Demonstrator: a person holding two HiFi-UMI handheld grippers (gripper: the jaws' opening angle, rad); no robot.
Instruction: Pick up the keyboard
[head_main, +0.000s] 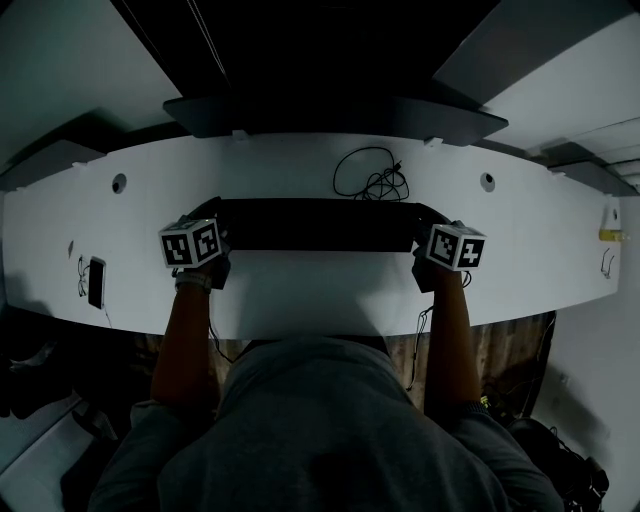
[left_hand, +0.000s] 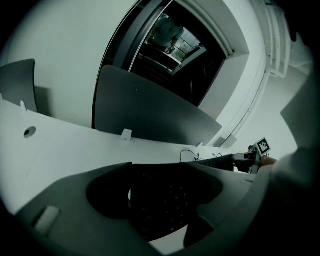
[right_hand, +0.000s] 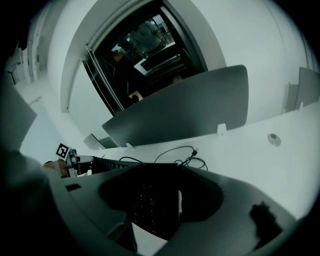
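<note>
Head view first: where was the keyboard (head_main: 318, 224)?

— It lay flat across the white desk (head_main: 300, 160), right in front of the person. A loose cable (head_main: 370, 178) sat just behind it.

— And the two grippers?

— One was at each short end. The left gripper (left_hand: 161, 167) had the left end between its jaws. The right gripper (right_hand: 157, 170) had the right end the same way. In each gripper view the dark keys filled the gap between the jaws. I think both grippers were squeezed onto it, one jaw on the front edge and one on the back edge.

— Was that a good place to hold it?

— I think so. It looked long, thin and hard, so it should not bend much. It was likely light too. But the edges looked smooth, so it could slip. With only one end held, it would tip down. Holding both ends kept it level.

— Anything to be careful about?

— Both ends should go up together. Squeezing the edges was better than pressing on the keys.
</note>
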